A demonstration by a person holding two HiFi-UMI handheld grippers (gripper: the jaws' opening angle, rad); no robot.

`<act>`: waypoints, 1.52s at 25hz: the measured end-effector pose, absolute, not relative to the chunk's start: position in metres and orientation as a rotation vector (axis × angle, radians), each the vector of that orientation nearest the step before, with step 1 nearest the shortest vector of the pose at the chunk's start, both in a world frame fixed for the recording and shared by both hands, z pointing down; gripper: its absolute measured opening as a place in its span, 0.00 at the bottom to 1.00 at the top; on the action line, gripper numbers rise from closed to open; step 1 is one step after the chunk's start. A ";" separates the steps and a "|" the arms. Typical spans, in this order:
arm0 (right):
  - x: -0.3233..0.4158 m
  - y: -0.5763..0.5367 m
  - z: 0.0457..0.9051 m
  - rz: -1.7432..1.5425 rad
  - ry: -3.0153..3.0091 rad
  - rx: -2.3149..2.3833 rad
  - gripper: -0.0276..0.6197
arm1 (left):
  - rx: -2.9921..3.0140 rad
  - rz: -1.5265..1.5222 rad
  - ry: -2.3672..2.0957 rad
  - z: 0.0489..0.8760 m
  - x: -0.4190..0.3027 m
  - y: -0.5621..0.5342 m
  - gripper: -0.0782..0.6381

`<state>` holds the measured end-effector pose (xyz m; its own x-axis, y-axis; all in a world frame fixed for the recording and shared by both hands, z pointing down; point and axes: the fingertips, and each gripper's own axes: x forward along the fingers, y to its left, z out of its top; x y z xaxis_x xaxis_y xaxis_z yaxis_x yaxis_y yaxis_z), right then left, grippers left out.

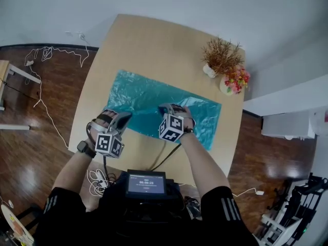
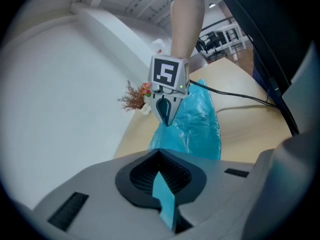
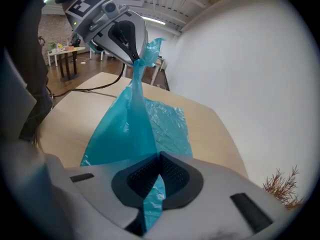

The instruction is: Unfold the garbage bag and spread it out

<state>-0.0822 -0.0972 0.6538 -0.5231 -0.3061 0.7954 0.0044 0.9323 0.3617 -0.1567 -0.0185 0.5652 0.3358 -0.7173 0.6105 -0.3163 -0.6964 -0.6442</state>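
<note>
Across the middle of the light wooden table (image 1: 154, 40) the teal garbage bag (image 1: 148, 94) lies mostly flat, with only its near edge lifted. Both the left gripper (image 1: 119, 118) and the right gripper (image 1: 171, 108) have their jaws closed on a pinch of that edge. Their cubes bear black-and-white square markers. The digits on the chest screen (image 1: 146, 183) are too small to read.
</note>
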 end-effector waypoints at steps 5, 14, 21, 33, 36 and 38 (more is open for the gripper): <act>-0.085 -0.099 0.649 -0.393 -2.116 0.228 0.07 | -2.203 -1.304 0.974 0.560 -0.163 -0.022 0.11; -0.095 -0.107 0.629 -0.409 -2.217 0.260 0.07 | -2.226 -1.274 1.181 0.509 -0.208 -0.046 0.24; -0.092 -0.109 0.626 -0.385 -2.206 0.298 0.07 | -2.173 -1.309 1.319 0.508 -0.289 -0.100 0.24; -0.080 -0.097 0.637 -0.347 -2.055 0.441 0.07 | -2.330 -1.616 0.734 0.660 -0.304 -0.153 0.20; -0.079 -0.095 0.634 -0.335 -2.045 0.466 0.07 | -2.325 -1.647 0.540 0.693 -0.295 -0.155 0.21; -0.077 -0.094 0.632 -0.324 -2.038 0.485 0.07 | -2.334 -1.669 0.428 0.710 -0.291 -0.155 0.22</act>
